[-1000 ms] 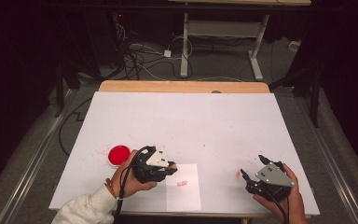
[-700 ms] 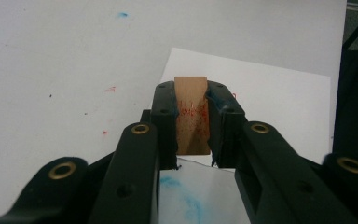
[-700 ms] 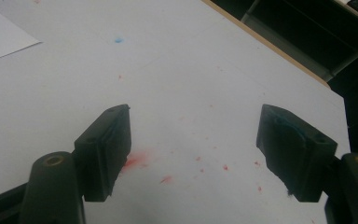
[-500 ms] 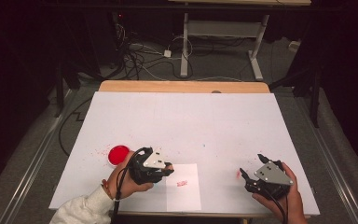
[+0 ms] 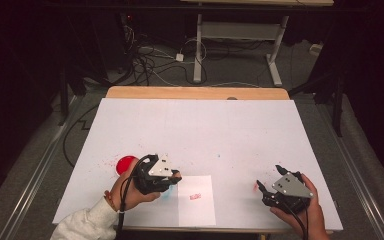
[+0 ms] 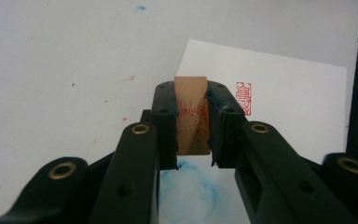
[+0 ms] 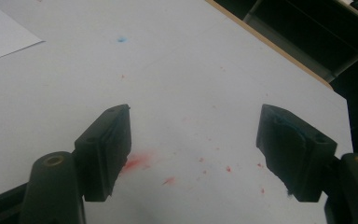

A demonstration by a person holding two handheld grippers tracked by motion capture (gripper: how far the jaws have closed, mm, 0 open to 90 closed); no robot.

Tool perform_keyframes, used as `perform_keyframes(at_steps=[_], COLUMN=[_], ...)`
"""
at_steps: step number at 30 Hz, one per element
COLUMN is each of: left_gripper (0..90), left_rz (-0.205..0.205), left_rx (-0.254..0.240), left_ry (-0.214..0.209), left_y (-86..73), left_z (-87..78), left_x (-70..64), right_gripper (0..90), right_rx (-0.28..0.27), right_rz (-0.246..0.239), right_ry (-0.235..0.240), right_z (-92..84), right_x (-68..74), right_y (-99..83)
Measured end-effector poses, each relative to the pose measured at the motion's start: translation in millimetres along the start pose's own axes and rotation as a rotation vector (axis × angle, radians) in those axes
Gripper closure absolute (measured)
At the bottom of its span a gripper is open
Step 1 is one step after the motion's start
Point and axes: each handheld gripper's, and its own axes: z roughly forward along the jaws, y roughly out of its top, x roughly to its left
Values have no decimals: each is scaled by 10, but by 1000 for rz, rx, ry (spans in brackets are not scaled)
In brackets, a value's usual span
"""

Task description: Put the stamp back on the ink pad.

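Note:
My left gripper [image 6: 192, 100] is shut on a tan wooden stamp block [image 6: 191, 114] smeared with red ink, held just over the near left edge of a white paper sheet [image 6: 284, 98]. A red seal print [image 6: 244, 97] sits on that sheet to the right of the block. From above, the left gripper [image 5: 172, 178] hovers at the sheet's [image 5: 196, 212] left side, with the print [image 5: 195, 196] beside it. My right gripper [image 5: 268, 180] rests near the table's front right, and its jaws [image 7: 193, 149] stand wide open over bare table with nothing between them.
A round red ink pad [image 5: 127, 163] lies on the white table [image 5: 200, 130] just left of my left hand. Red ink specks [image 7: 140, 163] and a blue smudge [image 6: 186, 196] mark the surface. Cables and a desk frame [image 5: 235, 35] stand beyond the far edge.
My left gripper with the stamp block has drawn back slightly leftward from the sheet. The right gripper has stayed in place, open.

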Motion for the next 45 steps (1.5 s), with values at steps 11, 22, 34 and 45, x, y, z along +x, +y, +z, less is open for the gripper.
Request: perform_keyframes(at_steps=[11,22,34,45], left_gripper=[736,736,736,736], left_rz=[-12,-51,-107,-183], left_rx=[-1,-11,5,37], left_ry=[28,72,109,145], left_y=[-23,-106,-259,-484], left_z=[-75,-199,-266,-348], left_x=[86,218,371,532], right_gripper=[269,269,271,271], right_rx=[-3,-2,2,6], right_rz=[-2,-5,-12,-19], right_ry=[0,-2,4,10], right_z=[-45,-49,-41,-28], right_x=[11,14,17,25], right_y=[-20,-23,-18,-15])
